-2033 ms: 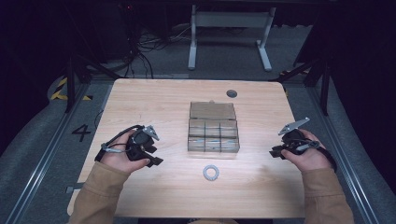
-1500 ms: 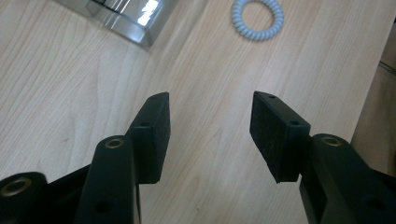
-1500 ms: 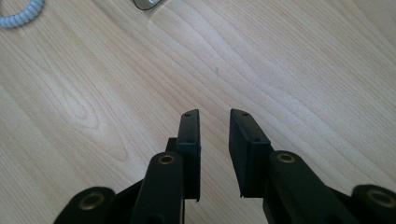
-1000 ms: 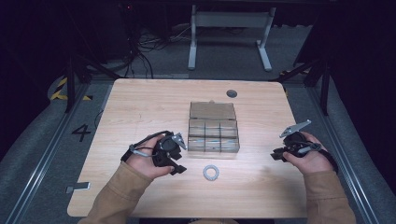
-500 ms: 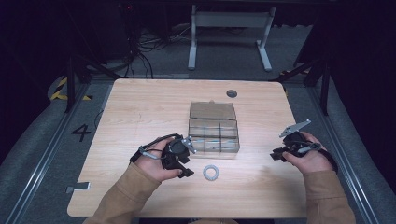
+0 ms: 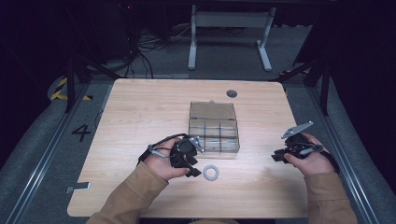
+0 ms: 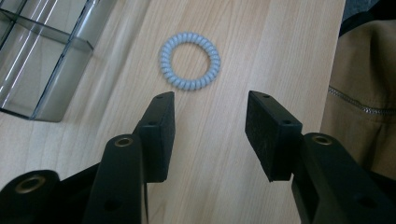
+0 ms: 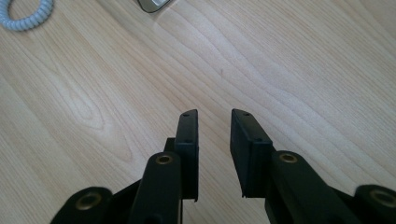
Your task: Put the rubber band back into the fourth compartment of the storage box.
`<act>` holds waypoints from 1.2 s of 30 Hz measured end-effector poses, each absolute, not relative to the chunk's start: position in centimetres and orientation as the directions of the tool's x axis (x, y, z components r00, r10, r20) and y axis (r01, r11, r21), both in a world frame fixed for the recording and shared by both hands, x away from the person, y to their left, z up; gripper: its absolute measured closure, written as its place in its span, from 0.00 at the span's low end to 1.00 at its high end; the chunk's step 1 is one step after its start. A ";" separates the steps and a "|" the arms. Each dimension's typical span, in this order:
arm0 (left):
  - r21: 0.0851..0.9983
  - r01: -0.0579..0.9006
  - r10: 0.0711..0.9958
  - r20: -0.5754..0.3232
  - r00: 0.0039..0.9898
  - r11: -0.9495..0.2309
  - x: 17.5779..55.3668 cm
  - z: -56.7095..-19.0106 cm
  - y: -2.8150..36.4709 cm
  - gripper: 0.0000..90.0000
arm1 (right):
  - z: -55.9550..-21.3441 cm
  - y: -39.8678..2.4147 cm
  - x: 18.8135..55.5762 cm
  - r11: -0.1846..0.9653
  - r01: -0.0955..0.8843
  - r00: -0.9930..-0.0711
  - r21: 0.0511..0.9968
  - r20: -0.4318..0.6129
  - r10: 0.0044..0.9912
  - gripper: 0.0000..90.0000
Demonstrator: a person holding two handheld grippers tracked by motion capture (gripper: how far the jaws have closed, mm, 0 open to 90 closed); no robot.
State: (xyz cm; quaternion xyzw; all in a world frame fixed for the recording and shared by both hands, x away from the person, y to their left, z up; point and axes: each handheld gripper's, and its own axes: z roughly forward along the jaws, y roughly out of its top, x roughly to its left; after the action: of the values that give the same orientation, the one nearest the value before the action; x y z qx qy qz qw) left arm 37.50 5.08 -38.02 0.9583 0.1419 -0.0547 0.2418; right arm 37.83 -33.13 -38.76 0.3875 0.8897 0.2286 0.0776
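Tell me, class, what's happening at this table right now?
A person holds a gripper in each hand. The left gripper, jaws open, points at a pale coiled hair tie lying on the wooden table beside a clear compartment box. The right gripper sits off to the side, holding nothing, jaws slightly apart.

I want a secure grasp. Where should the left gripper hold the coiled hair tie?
Probably across one side of the hair tie, one jaw inside the hole and one outside, descending from above. It lies flat on the table, so pinching its whole width looks harder. The left gripper is open.
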 end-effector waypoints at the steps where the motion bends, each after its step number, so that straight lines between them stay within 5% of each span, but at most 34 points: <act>1: 0.449 0.297 0.242 -0.178 0.954 -0.843 37.5 -38.1 5.0 0.60 | -38.8 -33.2 37.8 0.594 0.654 -0.687 0.468 0.040 0.726 0.82; 36: 0.405 0.205 0.140 -0.186 0.973 -0.891 37.9 -41.6 -0.1 0.67 | -38.8 -32.8 37.9 0.594 0.642 -0.704 0.485 0.065 0.707 0.81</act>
State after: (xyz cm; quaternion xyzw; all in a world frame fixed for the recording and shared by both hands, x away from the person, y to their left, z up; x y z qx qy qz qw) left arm 37.87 -0.09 -41.62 0.9694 0.0890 -0.0760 0.2159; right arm 37.93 -32.76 -38.77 0.3789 0.8903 0.2437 0.0672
